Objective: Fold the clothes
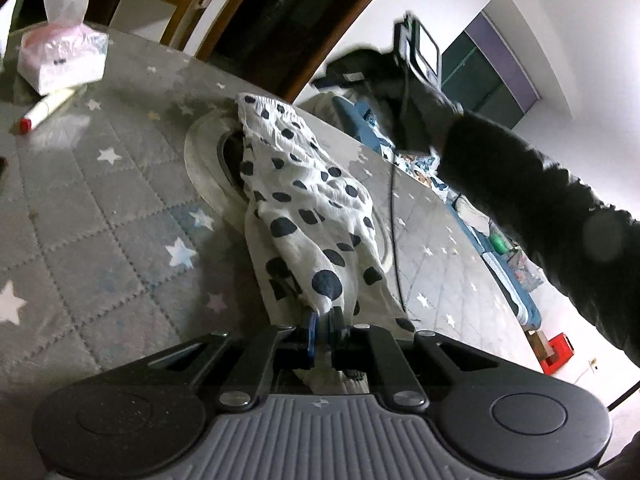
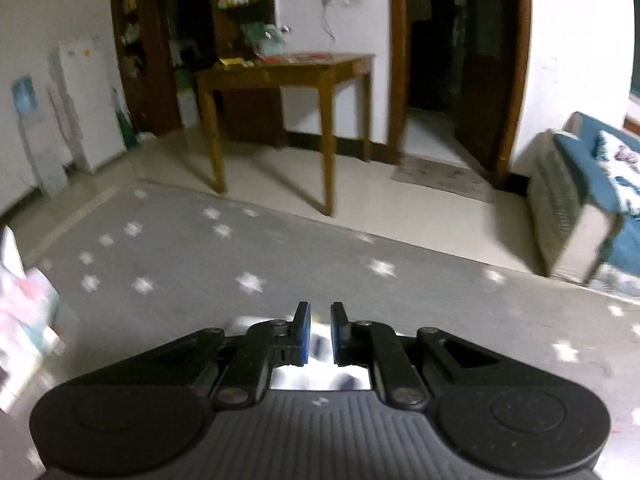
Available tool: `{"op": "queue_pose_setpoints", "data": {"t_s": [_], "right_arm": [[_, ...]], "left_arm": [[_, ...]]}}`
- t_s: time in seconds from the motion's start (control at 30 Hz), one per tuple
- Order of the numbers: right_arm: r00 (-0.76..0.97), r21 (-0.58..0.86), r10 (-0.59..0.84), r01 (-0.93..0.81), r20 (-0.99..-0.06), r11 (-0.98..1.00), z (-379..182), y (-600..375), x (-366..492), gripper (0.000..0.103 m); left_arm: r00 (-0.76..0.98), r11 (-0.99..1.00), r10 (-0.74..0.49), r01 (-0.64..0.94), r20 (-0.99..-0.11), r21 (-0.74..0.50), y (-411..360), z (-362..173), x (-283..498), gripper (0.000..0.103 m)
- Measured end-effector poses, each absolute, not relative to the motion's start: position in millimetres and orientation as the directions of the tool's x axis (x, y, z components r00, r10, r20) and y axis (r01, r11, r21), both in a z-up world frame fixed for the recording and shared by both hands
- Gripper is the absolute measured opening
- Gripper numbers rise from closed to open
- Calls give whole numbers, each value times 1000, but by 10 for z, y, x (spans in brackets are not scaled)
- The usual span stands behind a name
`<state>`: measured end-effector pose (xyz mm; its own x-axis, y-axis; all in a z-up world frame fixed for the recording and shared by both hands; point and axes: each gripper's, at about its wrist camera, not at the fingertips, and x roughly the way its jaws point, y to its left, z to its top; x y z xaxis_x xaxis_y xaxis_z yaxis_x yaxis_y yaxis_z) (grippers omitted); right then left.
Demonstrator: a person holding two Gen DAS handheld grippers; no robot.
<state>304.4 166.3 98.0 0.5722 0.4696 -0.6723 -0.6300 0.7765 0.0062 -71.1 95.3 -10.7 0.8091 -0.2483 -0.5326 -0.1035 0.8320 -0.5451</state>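
Left tool (image 1: 325, 320) pinches spotted cloth's (image 1: 308, 200) edge; mat (image 1: 100, 200) bare leftward.

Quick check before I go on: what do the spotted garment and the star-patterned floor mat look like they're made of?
White garment with dark polka dots: looks like thin, crinkled woven cotton or gauze, matte; it shows fine wrinkles and drapes limply. Grey star-patterned floor mat: probably soft foam or padded vinyl with a slight sheen; it shows quilted stitch-like grid lines and a light reflection. Neither can be told for certain.
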Motion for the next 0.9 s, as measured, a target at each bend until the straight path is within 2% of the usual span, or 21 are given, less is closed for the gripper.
{"op": "queue_pose_setpoints", "data": {"t_s": [0.13, 0.27, 0.43, 0.6, 0.73, 0.77, 0.87, 0.9], "right_arm": [[549, -15, 418, -618, -724, 786, 801, 1413, 3126, 10], [512, 21, 430, -625, -744, 780, 579, 1267, 3129, 10], [484, 62, 484, -658, -729, 751, 461, 1379, 3135, 11], [483, 59, 502, -676, -717, 735, 365, 1592, 3207, 21], [488, 46, 502, -684, -714, 728, 284, 1654, 3220, 22], [487, 44, 504, -687, -713, 725, 266, 1660, 3217, 21], [491, 55, 516, -685, -702, 727, 290, 1634, 3212, 5], [501, 52, 514, -678, -696, 733, 314, 1617, 3204, 5]], "left_arm": [[815, 851, -209, -120, -541, -511, 997, -43, -733, 9], [830, 863, -161, -145, -534, -485, 1047, 55, -717, 9], [834, 871, -161, -132, -527, -474, 997, 102, -538, 9], [834, 879, -184, -98, -521, -467, 907, 137, -342, 9], [829, 882, -192, -89, -525, -463, 885, 131, -228, 9], [828, 883, -194, -87, -526, -462, 885, 129, -207, 10], [831, 885, -202, -72, -518, -461, 877, 140, -172, 10], [833, 885, -205, -67, -514, -461, 871, 147, -163, 10]]}}
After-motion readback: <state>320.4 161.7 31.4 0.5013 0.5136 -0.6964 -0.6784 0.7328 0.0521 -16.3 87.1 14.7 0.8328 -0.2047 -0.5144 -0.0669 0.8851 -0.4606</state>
